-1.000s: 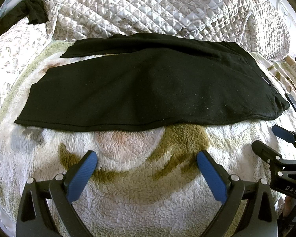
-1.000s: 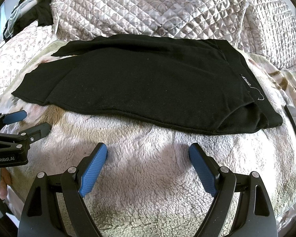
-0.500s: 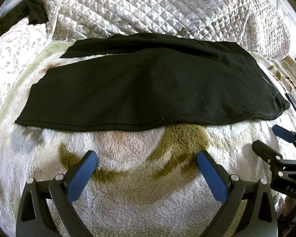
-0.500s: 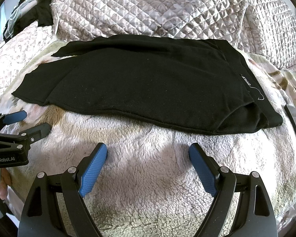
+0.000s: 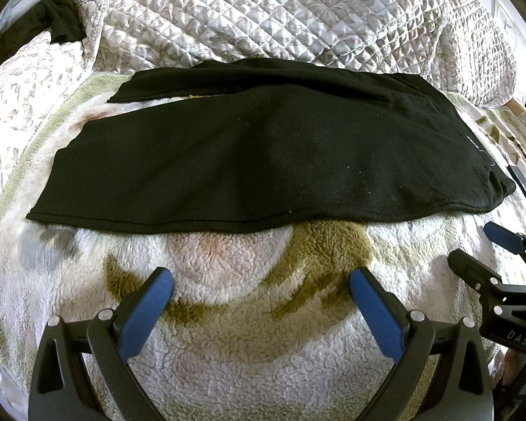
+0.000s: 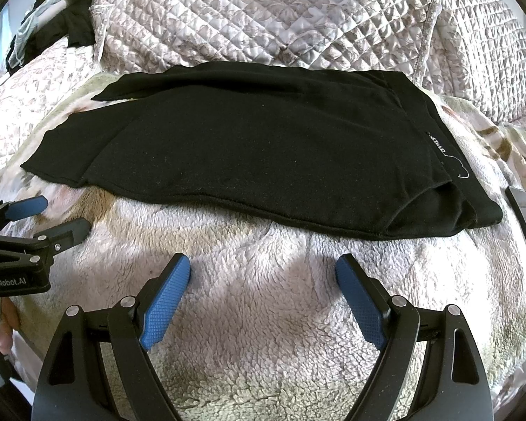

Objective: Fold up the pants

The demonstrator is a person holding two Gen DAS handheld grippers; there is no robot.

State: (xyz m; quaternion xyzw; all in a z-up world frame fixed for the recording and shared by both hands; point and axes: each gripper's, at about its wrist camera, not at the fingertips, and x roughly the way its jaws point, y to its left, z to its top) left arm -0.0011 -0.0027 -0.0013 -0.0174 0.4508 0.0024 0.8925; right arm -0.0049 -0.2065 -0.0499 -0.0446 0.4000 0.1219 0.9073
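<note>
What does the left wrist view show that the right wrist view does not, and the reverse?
Only the left wrist view shows the olive pattern on the fleece blanket. Only the right wrist view shows the waistband's white lettering and loose white thread clearly. Both show the black pants flat and both grippers, left and right, open and holding nothing.

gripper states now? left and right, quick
Left tongs: open, empty, above the blanket, short of the pants.
Right tongs: open, empty, also short of the pants.
</note>
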